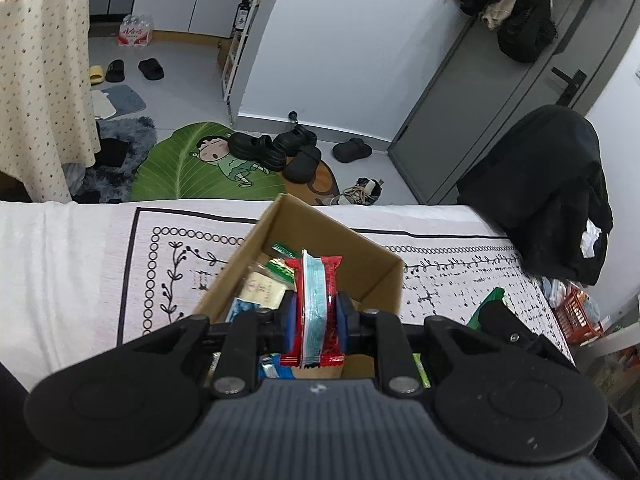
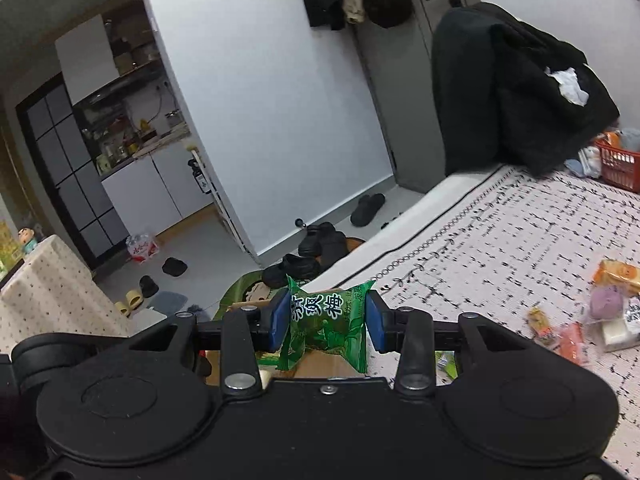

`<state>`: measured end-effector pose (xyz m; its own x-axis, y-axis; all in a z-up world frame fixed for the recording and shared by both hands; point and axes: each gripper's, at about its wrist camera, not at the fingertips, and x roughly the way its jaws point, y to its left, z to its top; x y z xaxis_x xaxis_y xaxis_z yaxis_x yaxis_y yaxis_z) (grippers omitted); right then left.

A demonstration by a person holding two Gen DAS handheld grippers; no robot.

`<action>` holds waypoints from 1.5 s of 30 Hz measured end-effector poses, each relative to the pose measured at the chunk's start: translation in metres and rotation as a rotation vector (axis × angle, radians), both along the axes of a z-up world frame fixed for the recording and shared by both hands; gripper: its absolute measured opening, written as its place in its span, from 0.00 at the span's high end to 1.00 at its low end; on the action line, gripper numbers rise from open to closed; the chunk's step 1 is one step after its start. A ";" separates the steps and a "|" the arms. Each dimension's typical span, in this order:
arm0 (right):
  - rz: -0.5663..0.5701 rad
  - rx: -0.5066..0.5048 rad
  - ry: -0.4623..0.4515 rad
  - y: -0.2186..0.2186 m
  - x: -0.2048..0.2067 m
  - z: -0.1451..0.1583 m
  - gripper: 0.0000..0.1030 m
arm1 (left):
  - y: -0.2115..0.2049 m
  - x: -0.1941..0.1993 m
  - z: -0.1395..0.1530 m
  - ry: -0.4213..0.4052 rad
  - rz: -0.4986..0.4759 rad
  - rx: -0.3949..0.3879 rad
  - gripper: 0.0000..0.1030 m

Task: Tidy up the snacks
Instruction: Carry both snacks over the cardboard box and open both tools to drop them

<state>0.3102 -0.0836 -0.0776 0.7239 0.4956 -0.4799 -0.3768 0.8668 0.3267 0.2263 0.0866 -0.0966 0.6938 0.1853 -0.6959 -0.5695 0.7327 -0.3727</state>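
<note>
A red snack packet with a pale blue stripe (image 1: 314, 300) stands on edge between the blue pads of my left gripper (image 1: 316, 318), which is shut on it. It hangs over an open cardboard box (image 1: 384, 276) that holds several wrapped snacks (image 1: 264, 286). My right gripper (image 2: 327, 316) is shut on a green plum candy packet (image 2: 326, 322), held above the near edge of the same cardboard box (image 2: 320, 364). Several loose snacks (image 2: 600, 312) lie on the patterned tablecloth (image 2: 500, 248) to the right.
The box stands near the table's far edge (image 1: 160, 204), with floor and shoes (image 1: 280, 150) beyond. A black coat over a chair (image 1: 552, 188) stands at the right end. A red basket (image 2: 618, 166) sits at the far right corner.
</note>
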 end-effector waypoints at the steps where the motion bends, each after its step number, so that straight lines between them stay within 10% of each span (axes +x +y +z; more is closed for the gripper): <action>1: 0.000 -0.004 -0.005 0.003 0.000 0.000 0.62 | 0.004 -0.001 -0.001 0.000 0.005 -0.004 0.81; 45: -0.009 -0.105 0.138 0.085 0.057 -0.040 0.55 | 0.087 0.064 -0.055 0.077 -0.087 -0.220 0.77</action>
<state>0.3669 0.0018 -0.1176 0.6517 0.4308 -0.6243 -0.3262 0.9022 0.2820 0.2908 0.1736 -0.1515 0.6438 -0.0345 -0.7644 -0.5406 0.6865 -0.4863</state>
